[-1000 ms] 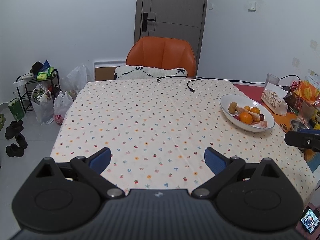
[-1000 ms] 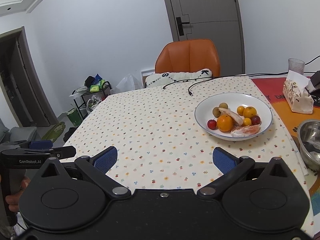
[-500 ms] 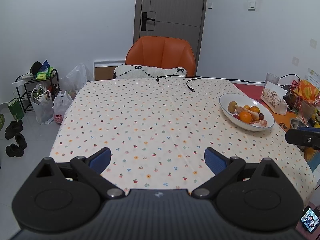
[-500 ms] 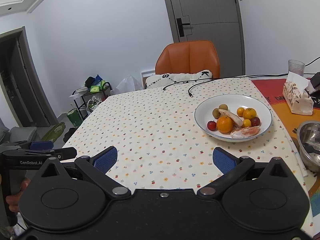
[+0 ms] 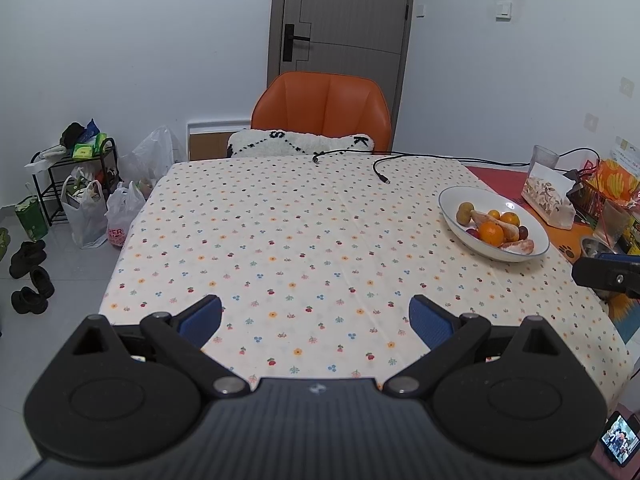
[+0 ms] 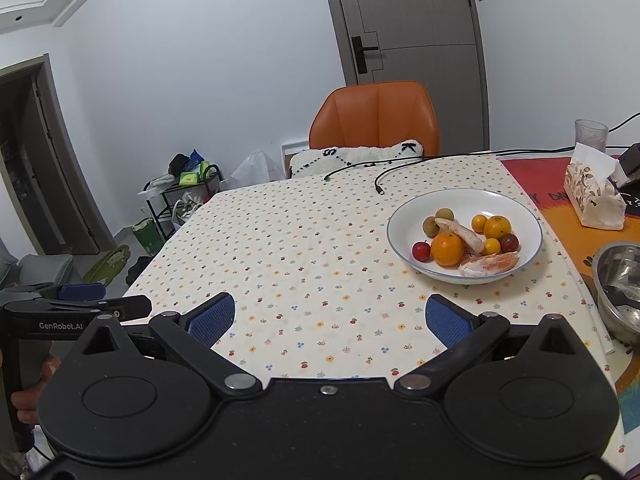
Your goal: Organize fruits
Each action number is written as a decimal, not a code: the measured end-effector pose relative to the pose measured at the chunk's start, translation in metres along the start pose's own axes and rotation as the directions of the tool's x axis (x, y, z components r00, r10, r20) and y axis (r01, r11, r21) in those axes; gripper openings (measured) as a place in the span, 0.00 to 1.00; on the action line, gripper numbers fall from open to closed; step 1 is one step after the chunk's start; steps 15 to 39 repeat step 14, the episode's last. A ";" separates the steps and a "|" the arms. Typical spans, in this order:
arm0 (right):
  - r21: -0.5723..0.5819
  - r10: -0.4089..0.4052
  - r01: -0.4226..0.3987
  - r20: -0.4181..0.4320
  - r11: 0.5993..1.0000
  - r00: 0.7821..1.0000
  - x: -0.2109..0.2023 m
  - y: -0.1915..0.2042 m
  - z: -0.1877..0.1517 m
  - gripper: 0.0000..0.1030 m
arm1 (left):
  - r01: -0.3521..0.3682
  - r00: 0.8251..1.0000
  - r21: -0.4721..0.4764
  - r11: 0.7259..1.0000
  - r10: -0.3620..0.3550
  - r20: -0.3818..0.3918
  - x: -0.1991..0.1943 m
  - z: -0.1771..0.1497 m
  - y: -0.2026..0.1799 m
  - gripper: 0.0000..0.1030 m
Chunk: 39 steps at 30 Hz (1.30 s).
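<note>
A white bowl (image 6: 516,204) of mixed fruit stands on the right part of the table: a big orange (image 6: 447,249), a red plum (image 6: 420,249), two green-brown kiwis (image 6: 432,225), small yellow citrus, a dark plum and peeled grapefruit segments (image 6: 490,264). The left wrist view shows the same bowl (image 5: 456,196) at the far right. My left gripper (image 5: 316,320) hovers open above the near table edge with nothing between its fingers. My right gripper (image 6: 328,320) is open too, empty, short of the bowl and left of it.
The table wears a dotted cloth (image 5: 300,232). Black cables (image 6: 400,168) lie at its far edge before an orange chair (image 5: 322,112). A tissue pack (image 6: 592,196), a glass (image 6: 590,132) and a steel bowl (image 6: 620,280) crowd the right side. Bags and shoes sit on the floor at left.
Both grippers have drifted slightly, so the bowl sits a little lower and nearer in the right wrist view. Neither gripper has changed its opening, and the fruit has not moved.
</note>
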State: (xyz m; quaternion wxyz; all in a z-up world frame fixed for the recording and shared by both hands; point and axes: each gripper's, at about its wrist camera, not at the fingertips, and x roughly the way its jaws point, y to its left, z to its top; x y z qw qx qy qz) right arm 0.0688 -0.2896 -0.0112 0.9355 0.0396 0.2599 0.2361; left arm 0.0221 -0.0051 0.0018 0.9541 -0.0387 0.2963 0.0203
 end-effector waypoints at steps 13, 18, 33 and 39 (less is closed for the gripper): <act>0.005 -0.006 0.006 -0.003 1.000 1.000 0.002 0.000 0.000 1.00 | 0.012 1.000 0.004 1.000 -0.012 0.002 -0.001 0.000 0.000 0.96; 0.004 -0.006 0.006 -0.003 1.000 1.000 0.002 0.000 -0.001 1.00 | 0.014 1.000 0.007 1.000 -0.014 0.001 -0.002 -0.001 0.000 0.96; 0.004 -0.006 0.006 -0.003 1.000 1.000 0.002 0.000 -0.001 1.00 | 0.014 1.000 0.007 1.000 -0.014 0.001 -0.002 -0.001 0.000 0.96; 0.004 -0.006 0.006 -0.003 1.000 1.000 0.002 0.000 -0.001 1.00 | 0.014 1.000 0.007 1.000 -0.014 0.001 -0.002 -0.001 0.000 0.96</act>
